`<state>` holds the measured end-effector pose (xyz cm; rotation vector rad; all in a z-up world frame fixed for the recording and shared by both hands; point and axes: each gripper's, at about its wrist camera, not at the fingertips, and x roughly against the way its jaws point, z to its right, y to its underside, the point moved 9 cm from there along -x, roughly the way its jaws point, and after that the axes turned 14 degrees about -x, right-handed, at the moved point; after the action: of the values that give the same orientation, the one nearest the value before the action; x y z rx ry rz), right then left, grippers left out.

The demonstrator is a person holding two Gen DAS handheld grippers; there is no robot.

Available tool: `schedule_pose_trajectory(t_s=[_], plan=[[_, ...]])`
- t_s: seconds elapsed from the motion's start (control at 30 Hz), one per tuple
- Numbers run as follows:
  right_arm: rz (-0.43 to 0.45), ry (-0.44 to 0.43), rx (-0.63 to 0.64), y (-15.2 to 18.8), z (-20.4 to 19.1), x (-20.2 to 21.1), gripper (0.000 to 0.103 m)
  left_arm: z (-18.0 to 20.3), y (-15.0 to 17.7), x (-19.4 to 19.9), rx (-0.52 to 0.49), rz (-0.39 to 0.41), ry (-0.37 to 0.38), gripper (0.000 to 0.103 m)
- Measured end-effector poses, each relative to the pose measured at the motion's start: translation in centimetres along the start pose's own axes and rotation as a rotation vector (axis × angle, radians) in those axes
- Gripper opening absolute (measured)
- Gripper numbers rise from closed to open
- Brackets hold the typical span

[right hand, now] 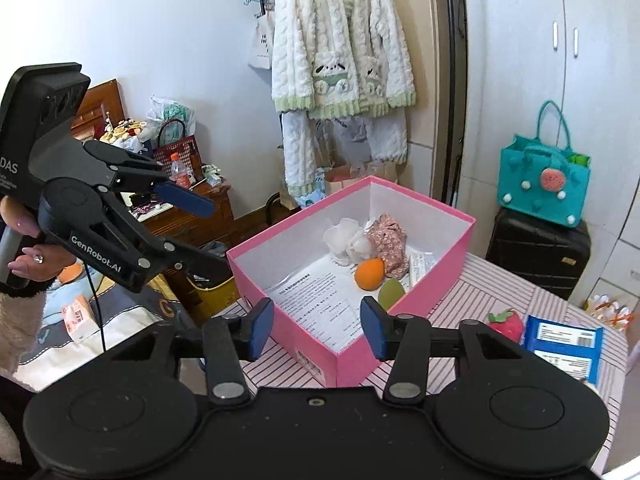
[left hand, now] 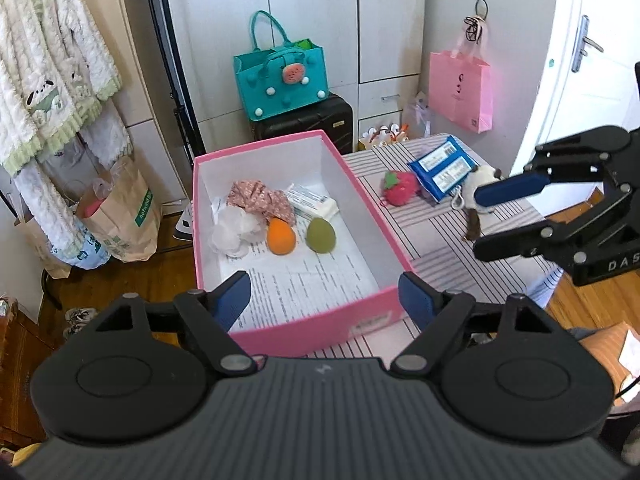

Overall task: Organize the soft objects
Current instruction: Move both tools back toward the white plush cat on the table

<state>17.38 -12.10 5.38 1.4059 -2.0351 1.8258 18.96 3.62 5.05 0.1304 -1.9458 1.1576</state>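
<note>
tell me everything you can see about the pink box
The pink rectangular cardboard box sits open, with no lid in view, upright on the striped tablecloth. Its inside is white, with a printed paper sheet lining the floor. A label is stuck on one outer wall. Neither gripper touches it.

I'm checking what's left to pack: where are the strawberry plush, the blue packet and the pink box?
strawberry plush (left hand: 400, 188), left wrist view, its red body.
blue packet (left hand: 444, 166), left wrist view, its top face.
pink box (right hand: 360, 356), right wrist view, its near outer corner.
</note>
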Motion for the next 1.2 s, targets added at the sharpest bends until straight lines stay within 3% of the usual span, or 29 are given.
schedule_pose_trajectory(t_s=[0.37, 0.93, 1.2], plan=[[0.046, 0.05, 0.018, 2.6, 0.9, 3.2, 0.086, 4.1, 0.9, 0.8, -0.05, 0.023, 0.021, 0.088], [0.056, 0.181, -0.026, 7.8, 7.4, 5.3, 0.089, 10.9, 0.2, -3.0, -0.054, 0.081, 0.098, 0.091], [0.069, 0.25, -0.081, 9.2, 12.4, 5.0, 0.09, 13.9, -1.2, -6.0, -0.029, 0.112, 0.185, 0.091]])
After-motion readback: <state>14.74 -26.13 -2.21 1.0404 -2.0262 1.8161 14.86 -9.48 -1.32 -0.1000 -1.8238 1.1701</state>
